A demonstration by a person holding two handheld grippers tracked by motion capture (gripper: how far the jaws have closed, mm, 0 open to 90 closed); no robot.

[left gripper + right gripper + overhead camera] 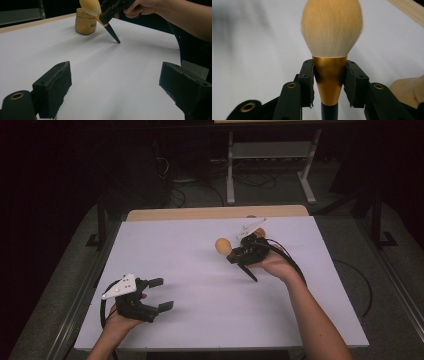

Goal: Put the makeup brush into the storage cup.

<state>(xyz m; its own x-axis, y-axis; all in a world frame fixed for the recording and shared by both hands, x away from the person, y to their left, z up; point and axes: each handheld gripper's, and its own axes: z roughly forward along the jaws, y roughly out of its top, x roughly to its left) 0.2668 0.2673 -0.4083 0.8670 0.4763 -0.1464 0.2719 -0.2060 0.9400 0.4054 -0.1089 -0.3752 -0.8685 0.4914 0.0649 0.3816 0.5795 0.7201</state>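
Lab-type recording setup, dimly lit: a white work table (pixel 200 320) w/ a wood strip at its far edge stands on grey carpet. Behind it, a white metal desk frame (pixel 270 165) and loose black cables (pixel 175 185) on the floor indicate a test bench, not a home.
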